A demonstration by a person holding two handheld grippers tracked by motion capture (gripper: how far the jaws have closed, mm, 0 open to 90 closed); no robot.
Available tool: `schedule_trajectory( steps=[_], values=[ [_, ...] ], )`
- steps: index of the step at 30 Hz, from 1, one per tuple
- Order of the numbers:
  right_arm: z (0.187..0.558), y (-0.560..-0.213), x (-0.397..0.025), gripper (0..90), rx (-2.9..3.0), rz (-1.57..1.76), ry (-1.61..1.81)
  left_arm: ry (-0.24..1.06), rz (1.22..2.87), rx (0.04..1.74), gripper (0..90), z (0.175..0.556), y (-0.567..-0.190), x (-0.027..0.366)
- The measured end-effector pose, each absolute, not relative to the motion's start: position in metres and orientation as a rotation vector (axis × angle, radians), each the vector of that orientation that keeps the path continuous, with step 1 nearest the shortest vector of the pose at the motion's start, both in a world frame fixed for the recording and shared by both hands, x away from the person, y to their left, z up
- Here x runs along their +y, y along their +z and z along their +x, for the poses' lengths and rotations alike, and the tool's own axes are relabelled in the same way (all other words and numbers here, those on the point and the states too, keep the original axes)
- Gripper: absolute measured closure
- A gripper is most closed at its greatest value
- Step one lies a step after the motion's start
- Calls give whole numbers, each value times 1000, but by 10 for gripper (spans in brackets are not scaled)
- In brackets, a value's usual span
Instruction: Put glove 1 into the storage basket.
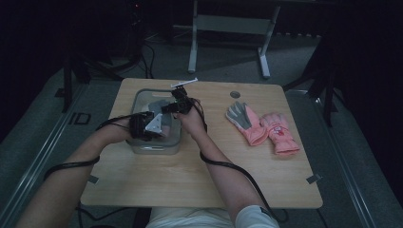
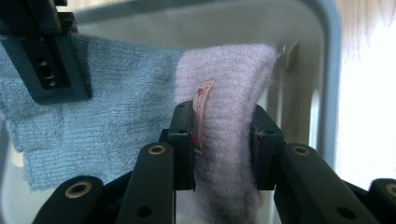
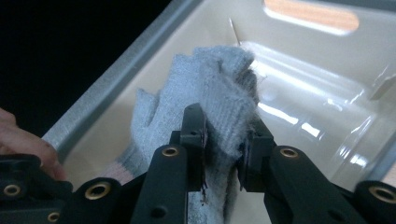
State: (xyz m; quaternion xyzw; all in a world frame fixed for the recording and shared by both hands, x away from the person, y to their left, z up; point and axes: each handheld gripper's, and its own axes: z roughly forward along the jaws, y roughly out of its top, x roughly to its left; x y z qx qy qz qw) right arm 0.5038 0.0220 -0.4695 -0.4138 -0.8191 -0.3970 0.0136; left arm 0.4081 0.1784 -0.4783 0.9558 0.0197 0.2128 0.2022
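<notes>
A clear plastic bin (image 1: 142,148) stands on the wooden table, left of centre. Both grippers reach into it. My left gripper (image 2: 223,140) is shut on a pink knit piece (image 2: 229,84) with a small label, close to the bin's wall (image 2: 329,70). A grey knit glove (image 2: 112,112) lies next to the pink piece. My right gripper (image 3: 224,144) is shut on that grey knit glove (image 3: 205,88) above the bin's floor. From the high view, the left gripper (image 1: 146,126) sits at the bin's near side and the right gripper (image 1: 178,105) at its far right.
Two pink padded gloves (image 1: 266,127) with grey palms lie on the table's right half. A round hole (image 1: 235,94) marks the tabletop behind them. Cables trail from both grippers along the forearms. A table frame (image 1: 228,28) stands on the floor beyond.
</notes>
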Motion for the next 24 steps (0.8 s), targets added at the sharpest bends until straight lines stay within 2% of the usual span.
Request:
schedule_trajectory(
  steps=[13, 16, 21, 24],
  values=[
    [512, -491, 39, 719, -2631, -1369, -1078, 499, 2777, 24, 678, 428, -501, 172],
    [512, -488, 37, 621, -2649, -1386, -1088, 492, 2792, 61, 675, 433, -502, 172],
    [512, -480, 23, 573, -2603, -1395, -1155, 478, 2809, 79, 655, 434, -507, 168],
    [509, -471, 14, 533, -2591, -1378, -1201, 468, 2807, 119, 582, 434, -506, 165]
  ],
)
